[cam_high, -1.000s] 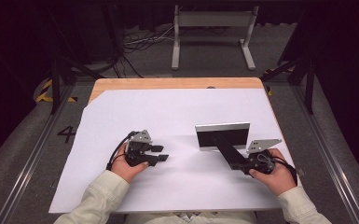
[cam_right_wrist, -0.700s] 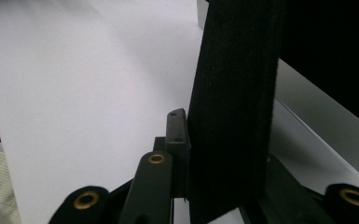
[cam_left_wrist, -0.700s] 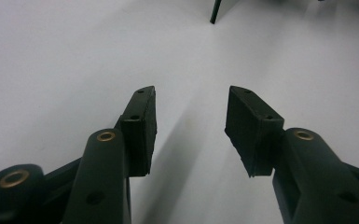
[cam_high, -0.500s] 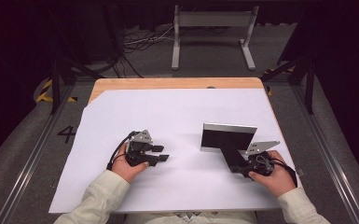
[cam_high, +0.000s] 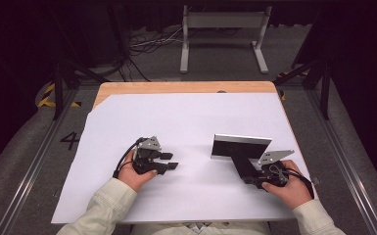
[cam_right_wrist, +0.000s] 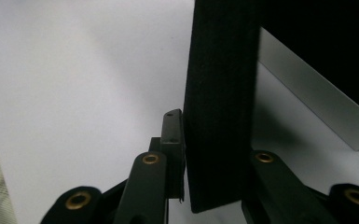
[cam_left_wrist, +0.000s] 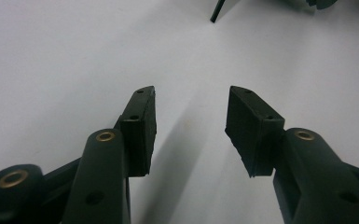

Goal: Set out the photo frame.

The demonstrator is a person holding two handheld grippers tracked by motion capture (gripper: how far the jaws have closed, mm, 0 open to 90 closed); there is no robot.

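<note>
A flat panel (cam_high: 241, 146) with a dark face and a silver rim stands on edge on the white sheet (cam_high: 186, 122), right of centre. A black strut (cam_high: 241, 164) runs from its back toward the person. My right gripper (cam_high: 249, 175) is shut on this strut. In the right gripper view the black strut (cam_right_wrist: 219, 93) is clamped between the jaws, with the silver rim (cam_right_wrist: 307, 102) beyond. My left gripper (cam_high: 170, 162) rests low over the sheet at centre left, pointing right, open with nothing between its pads (cam_left_wrist: 142, 121).
The white sheet covers most of a wooden table, whose bare far edge (cam_high: 186, 87) shows. Beyond the table a metal stand (cam_high: 223, 29) and cables (cam_high: 147, 46) sit on the floor. Floor rails (cam_high: 34, 161) run along both sides.
The panel and my right gripper have shifted slightly to the right. The left gripper has stayed in place.
</note>
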